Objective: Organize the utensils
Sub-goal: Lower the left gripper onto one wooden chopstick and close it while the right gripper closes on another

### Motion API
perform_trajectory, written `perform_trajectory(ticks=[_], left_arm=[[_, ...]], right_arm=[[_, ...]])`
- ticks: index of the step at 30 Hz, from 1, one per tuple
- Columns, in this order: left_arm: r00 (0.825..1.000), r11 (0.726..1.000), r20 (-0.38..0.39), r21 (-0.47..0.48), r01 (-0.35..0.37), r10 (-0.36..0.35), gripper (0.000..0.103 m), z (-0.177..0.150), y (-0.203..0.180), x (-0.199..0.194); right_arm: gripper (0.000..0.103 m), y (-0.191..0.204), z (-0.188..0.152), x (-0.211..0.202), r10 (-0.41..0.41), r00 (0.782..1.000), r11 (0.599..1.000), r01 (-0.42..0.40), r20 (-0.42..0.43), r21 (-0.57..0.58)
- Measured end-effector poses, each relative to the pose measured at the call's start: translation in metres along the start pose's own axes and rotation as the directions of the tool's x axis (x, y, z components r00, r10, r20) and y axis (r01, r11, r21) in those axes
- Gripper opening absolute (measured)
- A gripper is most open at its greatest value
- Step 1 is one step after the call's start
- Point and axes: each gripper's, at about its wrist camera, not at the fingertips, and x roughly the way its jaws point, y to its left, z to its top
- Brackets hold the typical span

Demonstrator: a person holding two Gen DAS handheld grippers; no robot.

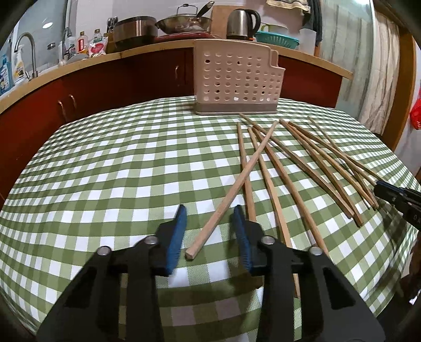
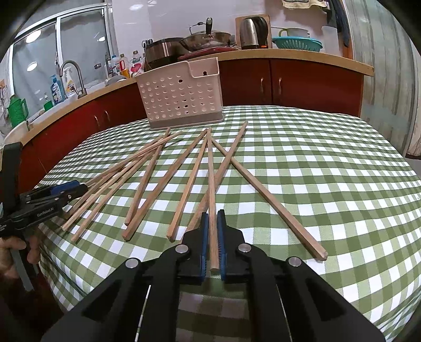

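Several wooden chopsticks (image 1: pixel 297 161) lie fanned out on the green checked tablecloth (image 1: pixel 105 171), in front of a beige perforated utensil holder (image 1: pixel 236 79). My left gripper (image 1: pixel 209 213) is open. One chopstick (image 1: pixel 231 189) lies slanted between its blue pads (image 1: pixel 175 236), with a gap on both sides. In the right wrist view my right gripper (image 2: pixel 213 213) is shut on the near end of a chopstick (image 2: pixel 211 184) that points toward the holder (image 2: pixel 181 94). The other chopsticks (image 2: pixel 147 181) lie to its left and right. The left gripper (image 2: pixel 65 189) shows at the left edge.
Beyond the table runs a kitchen counter (image 1: pixel 158 50) over red cabinets, carrying a kettle (image 1: pixel 242 23), wok (image 1: pixel 184 22), pot and bottles, with a faucet (image 1: pixel 27 52) at the left. A hand (image 2: pixel 10 252) grips the left tool's handle. A curtain hangs at the right.
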Motion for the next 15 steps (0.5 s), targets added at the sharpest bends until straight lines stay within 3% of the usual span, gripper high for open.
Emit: perform_trajectory(ticks=[11,15], left_arm=[[1.000,0.999,0.003,0.047,0.005,-0.005,0.017,-0.006,-0.010,-0.005],[0.999,0.999,0.002,0.037,0.037,-0.037,0.008,-0.009,-0.010,-0.007]], right_arm=[[0.007,0.001,0.000,-0.001,-0.001,1.000,1.000,0.001,0.008,0.003],[0.007,0.001,0.001,-0.001,0.000,1.000,1.000,0.000,0.010,0.003]])
